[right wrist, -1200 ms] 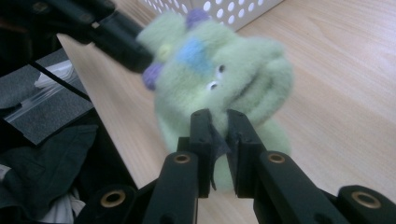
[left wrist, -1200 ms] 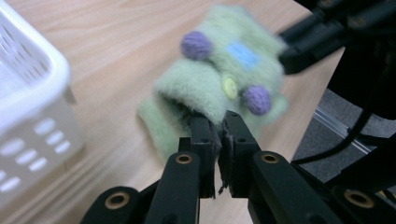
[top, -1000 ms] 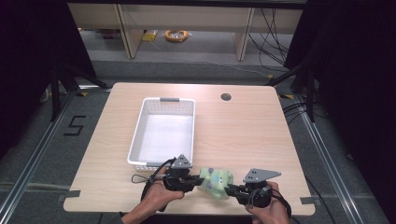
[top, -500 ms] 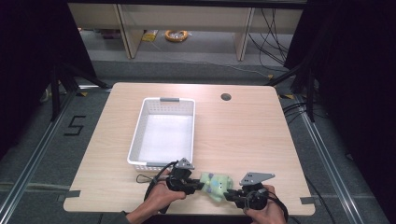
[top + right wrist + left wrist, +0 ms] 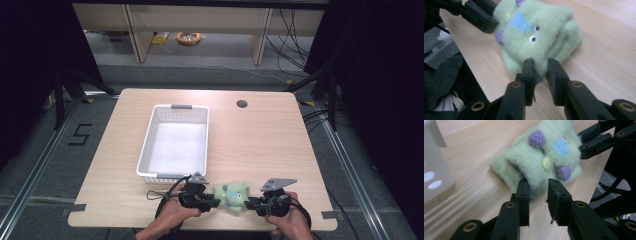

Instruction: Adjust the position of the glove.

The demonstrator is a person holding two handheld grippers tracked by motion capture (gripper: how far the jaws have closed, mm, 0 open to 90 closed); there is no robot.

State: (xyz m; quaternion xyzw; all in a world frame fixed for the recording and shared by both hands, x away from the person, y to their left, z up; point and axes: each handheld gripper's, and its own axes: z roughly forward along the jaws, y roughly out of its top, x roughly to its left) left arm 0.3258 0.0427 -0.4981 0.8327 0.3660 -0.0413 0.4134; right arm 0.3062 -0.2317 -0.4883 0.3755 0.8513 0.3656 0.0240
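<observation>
A fuzzy pale-green sock-like toy (image 5: 232,194) with purple pompoms, a blue patch, a yellow button and googly eyes lies on the table near the front edge. My left gripper (image 5: 216,202) is at its left end and my right gripper (image 5: 250,202) at its right end. In the left gripper view the jaws (image 5: 539,185) stand apart around the toy's (image 5: 541,157) fuzzy edge, having just been opening. In the right gripper view the jaws (image 5: 541,65) have also just been opening, and a narrow gap shows at the toy's (image 5: 536,32) near edge. Neither pair presses on it.
A white perforated basket (image 5: 172,106) stands empty just behind the left gripper, and its corner (image 5: 434,170) appears at the left of the left gripper view. A round cable hole (image 5: 242,104) sits at the table's back. The wooden table (image 5: 260,145) ends close behind both hands.
The right hand has sunk slightly toward the table. The toy stays in the same spot between the two grippers, and the left hand has kept still.
</observation>
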